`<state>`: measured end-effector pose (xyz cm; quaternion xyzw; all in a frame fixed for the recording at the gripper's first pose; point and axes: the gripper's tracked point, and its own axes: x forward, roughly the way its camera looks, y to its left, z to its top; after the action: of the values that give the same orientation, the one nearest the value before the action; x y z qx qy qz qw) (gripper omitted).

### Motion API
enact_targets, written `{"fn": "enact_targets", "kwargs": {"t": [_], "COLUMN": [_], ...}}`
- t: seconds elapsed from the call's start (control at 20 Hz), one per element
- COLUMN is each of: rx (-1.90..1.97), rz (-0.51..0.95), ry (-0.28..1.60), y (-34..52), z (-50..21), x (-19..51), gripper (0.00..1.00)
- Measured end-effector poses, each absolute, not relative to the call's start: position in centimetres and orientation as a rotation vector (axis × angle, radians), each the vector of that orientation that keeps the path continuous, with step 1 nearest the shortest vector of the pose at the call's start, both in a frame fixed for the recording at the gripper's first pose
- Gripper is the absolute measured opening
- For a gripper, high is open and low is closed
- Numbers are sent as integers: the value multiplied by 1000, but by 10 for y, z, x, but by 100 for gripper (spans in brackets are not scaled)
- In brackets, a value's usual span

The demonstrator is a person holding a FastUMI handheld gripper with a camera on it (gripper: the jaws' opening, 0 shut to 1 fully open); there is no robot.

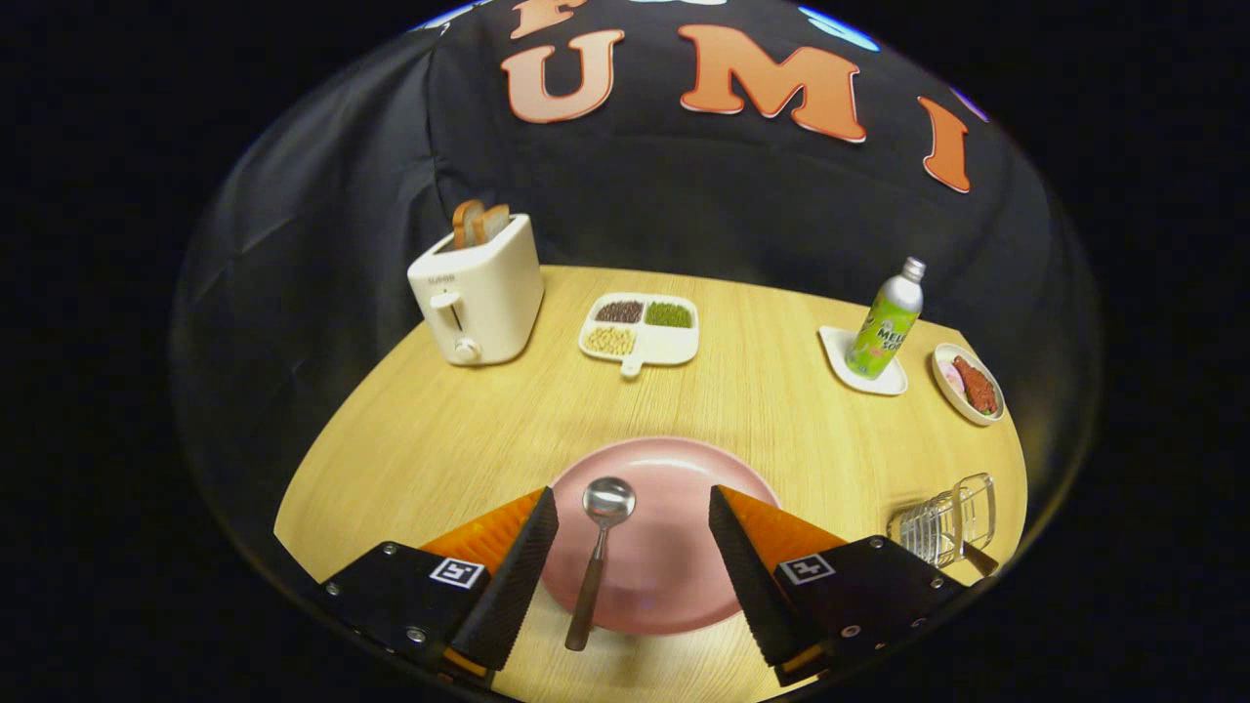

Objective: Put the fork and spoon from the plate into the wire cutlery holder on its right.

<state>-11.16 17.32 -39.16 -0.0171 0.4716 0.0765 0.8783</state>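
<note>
Between the spread gripper [633,517] fingers, touching neither, a brown-handled metal spoon [598,557] lies on the round pink plate [674,576]; right stands the wire cutlery holder [942,522].

Cloth-walled booth, dining table [469,430] setup

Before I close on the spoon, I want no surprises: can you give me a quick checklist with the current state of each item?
1. Gripper open: ok, the jaws stand wide apart.
2. Spoon between the jaws: ok, it lies between them, closer to the left one.
3. Spoon free to lift: ok, bowl on the pink plate, handle over the near rim.
4. Wire cutlery holder reachable: ok, it stands right of the plate.
5. Fork already in the holder: cannot tell; a handle pokes out of it, but its type is unclear.
6. Jaws low enough to grip: cannot tell.
</note>
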Motion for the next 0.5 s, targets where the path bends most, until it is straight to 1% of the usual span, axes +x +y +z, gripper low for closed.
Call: {"fn": "enact_targets", "kwargs": {"t": [0.15, 0.2, 0.25, 0.4, 0.45, 0.5], "rx": [-67, -69, -75, -116, -121, -121], "rz": [185, 194, 201, 209, 210, 216], "ry": [1071, 1096, 1115, 1170, 1189, 1209], "y": [181, 184, 185, 182, 181, 182], "z": [-421, -427, -432, -449, -453, -457], "x": [-129, -135, -136, -145, -148, -152], "gripper": [87, 83, 81, 68, 65, 57]}}
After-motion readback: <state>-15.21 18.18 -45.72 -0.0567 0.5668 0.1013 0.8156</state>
